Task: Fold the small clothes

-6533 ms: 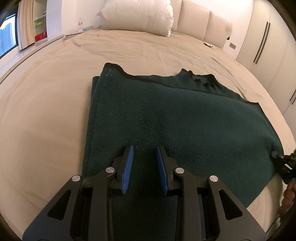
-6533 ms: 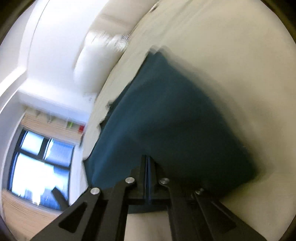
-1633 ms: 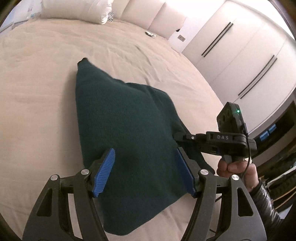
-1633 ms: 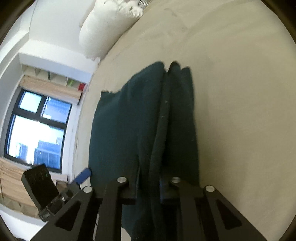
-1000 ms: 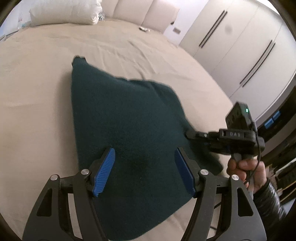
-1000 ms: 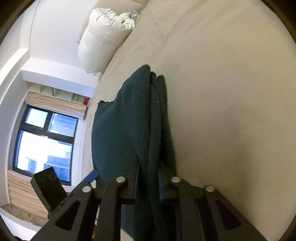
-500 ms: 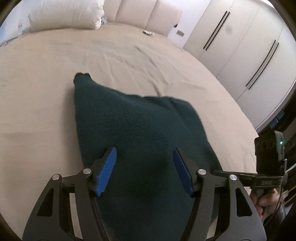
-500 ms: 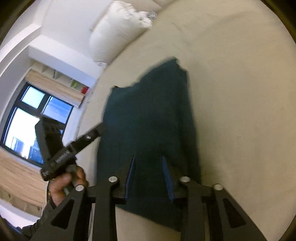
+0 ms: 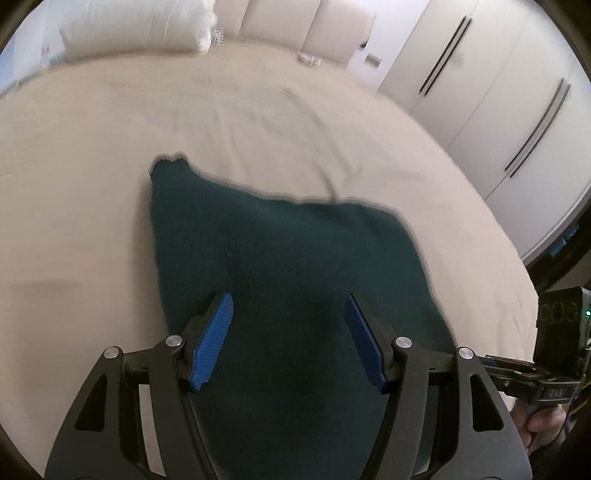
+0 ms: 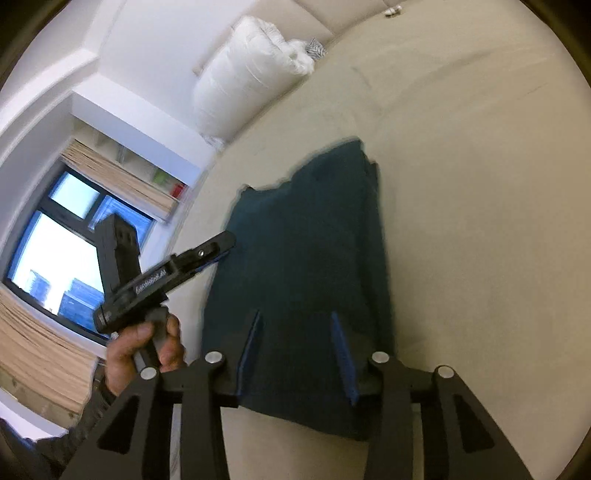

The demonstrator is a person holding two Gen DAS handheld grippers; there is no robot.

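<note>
Lying flat on the beige bed (image 9: 258,122): dark teal fuzzy knit garment (image 9: 288,266), folded into a thick, roughly four-sided pad with layered edges stacked along its right side in the right wrist view (image 10: 310,266). Edges soft and blurred in both views.

Left tongs (image 9: 288,341) spread wide over the near part of the cloth, blue ribbed pads (image 9: 214,341) apart and gripping nothing; seen from the right wrist camera as a black tool (image 10: 207,254) held in a bare hand (image 10: 144,350) just beside the garment's left edge. Right tongs (image 10: 297,350) also parted, blue pads either side of the near edge, not pinching any cloth; glimpsed at the far right of the left wrist view (image 9: 517,373).

Compared with one second ago: right tongs no longer clamped on the stacked layers but released and opened, garment settled onto the bed instead of hanging from them.

Long axis running away from both cameras toward the white pillow (image 10: 255,70) and padded headboard (image 9: 295,26), narrow pointed corner at the far left.
</note>
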